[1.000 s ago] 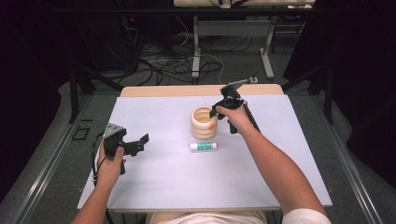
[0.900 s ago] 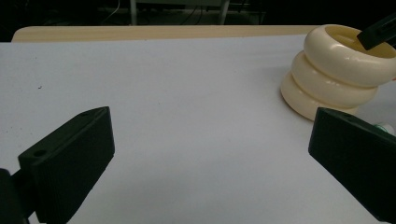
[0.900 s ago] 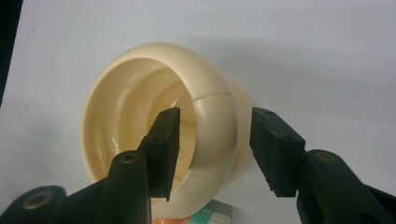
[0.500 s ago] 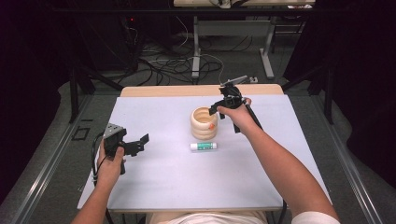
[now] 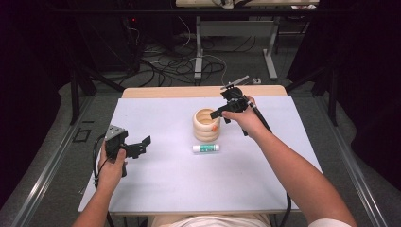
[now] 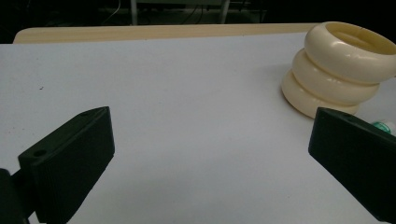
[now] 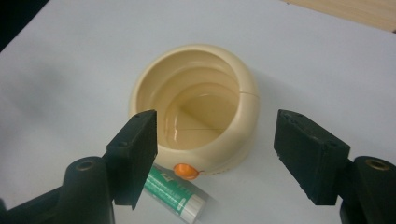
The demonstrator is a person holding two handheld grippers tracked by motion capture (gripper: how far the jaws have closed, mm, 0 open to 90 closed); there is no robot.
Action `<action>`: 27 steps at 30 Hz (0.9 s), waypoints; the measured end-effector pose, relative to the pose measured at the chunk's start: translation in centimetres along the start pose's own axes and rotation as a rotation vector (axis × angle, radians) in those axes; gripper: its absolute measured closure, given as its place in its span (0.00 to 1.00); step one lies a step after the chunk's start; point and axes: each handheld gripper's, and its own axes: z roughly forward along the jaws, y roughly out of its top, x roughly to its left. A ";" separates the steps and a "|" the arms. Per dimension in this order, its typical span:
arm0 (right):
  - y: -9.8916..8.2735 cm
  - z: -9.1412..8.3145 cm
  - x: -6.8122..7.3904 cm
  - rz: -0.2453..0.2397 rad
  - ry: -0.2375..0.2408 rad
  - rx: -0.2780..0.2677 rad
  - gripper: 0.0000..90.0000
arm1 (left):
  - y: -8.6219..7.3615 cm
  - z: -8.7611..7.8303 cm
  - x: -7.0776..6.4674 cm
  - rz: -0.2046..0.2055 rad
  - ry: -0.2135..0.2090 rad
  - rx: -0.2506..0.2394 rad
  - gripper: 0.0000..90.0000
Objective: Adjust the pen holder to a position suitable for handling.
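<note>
Cream ringed cup [image 7: 196, 112] sits below the right claw [image 7: 217, 154], untouched.

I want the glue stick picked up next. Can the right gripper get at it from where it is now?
Probably yes. The right gripper hangs open above the cream ringed cup, and the glue stick lies bare on the table just beside that cup, with nothing over it.

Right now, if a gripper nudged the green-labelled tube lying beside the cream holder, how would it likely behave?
The tube lies on its side and looks round, so it would probably roll. It looks small and likely light, so it may skid on the smooth white table. The cream holder close behind might stop it.
</note>
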 end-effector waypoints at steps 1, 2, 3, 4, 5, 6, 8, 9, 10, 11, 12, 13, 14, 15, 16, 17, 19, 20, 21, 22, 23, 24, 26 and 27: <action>-0.1 -0.2 0.1 -0.010 0.011 -0.004 0.33 | 0.0 0.0 0.0 0.002 0.000 0.000 0.00; -0.2 -0.3 0.3 -0.026 0.014 -0.011 0.33 | 0.0 0.0 -0.1 0.003 0.002 -0.002 0.00; -0.3 -0.4 0.4 -0.043 0.018 -0.012 0.33 | 0.0 0.0 -0.1 0.006 0.002 -0.003 0.00; -0.3 -0.4 0.4 -0.043 0.018 -0.012 0.33 | 0.0 0.0 -0.1 0.008 0.001 -0.001 0.00; -0.3 -0.6 0.6 -0.055 0.016 -0.013 0.32 | 0.0 0.1 -0.1 0.009 0.001 -0.001 0.00; -0.4 -0.7 0.7 -0.071 0.024 -0.014 0.32 | 0.0 0.1 -0.1 0.010 0.001 -0.001 0.00; -0.7 -0.9 1.0 -0.103 0.030 -0.019 0.31 | 0.0 0.1 -0.1 0.012 0.000 -0.002 0.00; -0.8 -0.9 1.2 -0.117 0.036 -0.022 0.31 | 0.0 0.1 -0.2 0.012 0.000 -0.002 0.00; -0.9 -1.1 1.5 -0.139 0.022 -0.002 0.31 | 0.0 0.1 -0.2 0.013 0.000 -0.002 0.00; -1.1 -1.2 1.9 -0.167 0.023 -0.002 0.30 | 0.0 0.0 -0.2 0.013 0.000 -0.002 0.00; -1.4 -1.4 2.4 -0.205 0.002 0.011 0.29 | 0.0 0.0 -0.2 0.012 0.001 -0.003 0.00; -1.6 -1.3 2.6 -0.229 -0.005 -0.003 0.29 | 0.0 0.0 -0.2 0.012 0.001 -0.003 0.00; -1.6 -1.3 2.6 -0.229 -0.005 -0.003 0.29 | 0.0 0.0 -0.2 0.012 0.001 -0.003 0.00; -1.8 -1.4 2.9 -0.237 -0.011 -0.011 0.29 | 0.0 0.0 -0.2 0.013 0.001 -0.003 0.00; -2.0 -1.5 3.1 -0.263 -0.016 -0.007 0.29 | 0.0 0.0 -0.2 0.013 0.001 -0.004 0.00; -2.4 -1.5 3.5 -0.301 -0.010 -0.010 0.27 | 0.0 0.0 -0.2 0.014 0.001 -0.003 0.00; -2.6 -1.5 3.8 -0.321 -0.013 -0.005 0.27 | 0.0 0.0 -0.2 0.015 0.001 -0.003 0.00; -3.0 -1.5 4.2 -0.361 -0.014 -0.001 0.26 | 0.0 0.0 -0.2 0.016 0.001 0.001 0.00; -3.2 -1.6 4.4 -0.384 -0.008 0.001 0.26 | 0.0 0.0 -0.2 0.017 0.001 0.000 0.00; -3.4 -1.5 4.6 -0.400 -0.005 -0.003 0.26 | 0.0 0.0 -0.3 0.018 0.001 0.000 0.00; -3.6 -1.5 4.8 -0.420 -0.005 -0.005 0.26 | 0.0 0.0 -0.3 0.018 0.001 0.000 0.00; -3.7 -1.4 5.0 -0.439 0.000 -0.010 0.26 | -0.1 0.0 -0.3 0.019 0.002 -0.002 0.00; -3.9 -1.4 5.3 -0.483 0.001 0.009 0.26 | -0.1 0.0 -0.3 0.019 0.002 -0.002 0.00; -3.9 -1.4 5.3 -0.483 0.001 0.009 0.26 | -0.1 -0.1 -0.3 0.018 0.002 0.002 0.00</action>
